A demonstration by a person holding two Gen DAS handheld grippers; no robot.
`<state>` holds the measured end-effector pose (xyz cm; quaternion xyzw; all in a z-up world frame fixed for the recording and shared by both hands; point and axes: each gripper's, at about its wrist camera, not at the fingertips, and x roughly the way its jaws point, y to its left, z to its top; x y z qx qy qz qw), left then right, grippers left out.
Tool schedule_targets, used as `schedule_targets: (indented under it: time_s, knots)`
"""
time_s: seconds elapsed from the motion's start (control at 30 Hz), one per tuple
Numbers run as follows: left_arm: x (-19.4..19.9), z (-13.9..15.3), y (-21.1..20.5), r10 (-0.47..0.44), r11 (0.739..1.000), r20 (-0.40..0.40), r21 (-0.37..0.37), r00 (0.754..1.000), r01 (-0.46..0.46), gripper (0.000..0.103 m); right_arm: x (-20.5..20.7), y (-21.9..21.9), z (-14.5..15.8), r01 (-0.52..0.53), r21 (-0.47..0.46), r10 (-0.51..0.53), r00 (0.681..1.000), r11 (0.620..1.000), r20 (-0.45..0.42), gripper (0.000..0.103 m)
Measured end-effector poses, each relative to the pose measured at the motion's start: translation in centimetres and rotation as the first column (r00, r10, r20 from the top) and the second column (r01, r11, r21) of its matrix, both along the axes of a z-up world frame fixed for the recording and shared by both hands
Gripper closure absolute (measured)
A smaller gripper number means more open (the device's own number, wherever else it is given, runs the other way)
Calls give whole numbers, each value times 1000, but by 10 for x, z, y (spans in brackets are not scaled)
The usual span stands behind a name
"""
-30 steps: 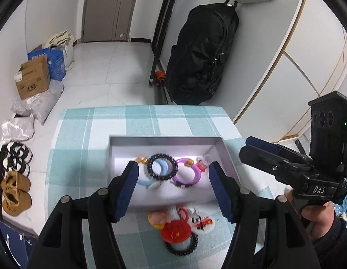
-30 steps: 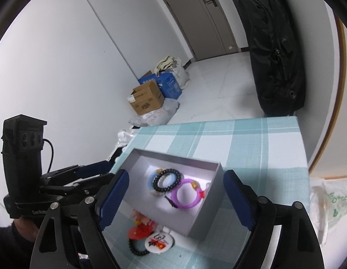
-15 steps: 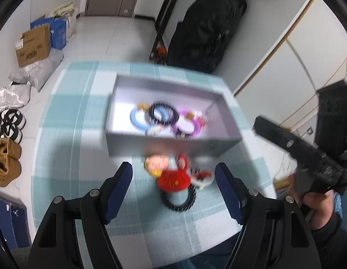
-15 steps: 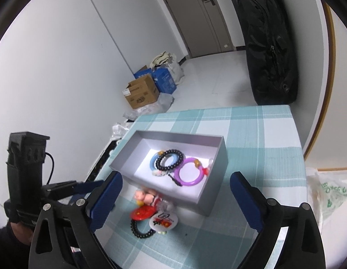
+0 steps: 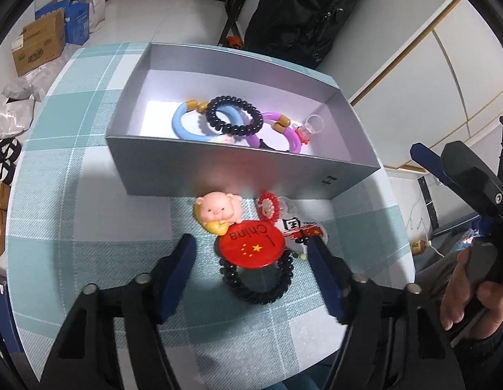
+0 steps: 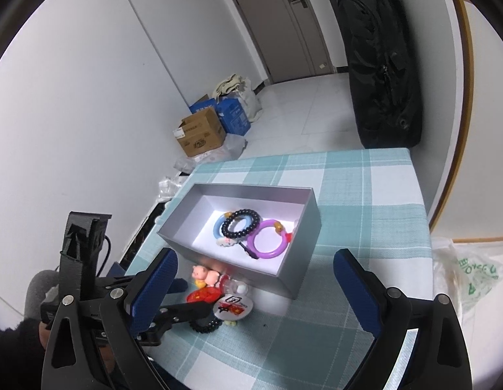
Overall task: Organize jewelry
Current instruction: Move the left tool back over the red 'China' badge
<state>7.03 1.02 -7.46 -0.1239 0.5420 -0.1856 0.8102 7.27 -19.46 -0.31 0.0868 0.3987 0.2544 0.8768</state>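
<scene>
Now the left gripper [image 5: 251, 260] hangs spread wide around the red badge [image 5: 250, 246] and black bracelet [image 5: 256, 284]. Right gripper [image 6: 254, 279] gapes too, empty, near the box [image 6: 303, 253].

The walls [image 6: 89, 81] are plain white. The floor [image 6: 300, 110] has shiny white tiles. A grey door [image 6: 277, 22] stands far ahead of the tongs. A big black bag [image 6: 378, 61] leans by the wall, ahead and to the right. A brown cardboard box [image 6: 201, 136] and a blue box [image 6: 233, 117] sit on the floor, ahead and to the left. The table wears a blue and white checked cloth [image 6: 365, 195]. A see-through plastic bag [image 6: 469, 276] lies to the right.
</scene>
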Motion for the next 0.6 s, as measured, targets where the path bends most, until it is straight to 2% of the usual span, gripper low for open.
schedule_targets:
  time_s: [0.07,0.2,0.3,0.4,0.53,0.6]
  knots:
    - [0,-2,-1,-8,1000,-6,-10,1000,8,44,0,-1,1,0,4,0,1000,1000,2,6]
    - [3,-4,1,-12,1000,-10,-22,1000,12,59,0,-2,3,-2,12,2,1000,1000,-3,6]
    - [5,-6,6,2,999,-20,-37,1000,-3,65,-1,-2,5,-7,11,7,1000,1000,4,5]
    - [5,-7,8,4,999,-25,-48,1000,-6,65,-2,-1,5,-10,10,10,1000,1000,1,5]
    - [1,-5,0,-22,1000,-8,14,1000,22,65,-2,0,5,-14,4,14,1000,1000,0,6]
    - [1,-3,-1,-24,999,-14,20,1000,25,65,-3,2,4,-15,-4,15,1000,1000,-1,6]
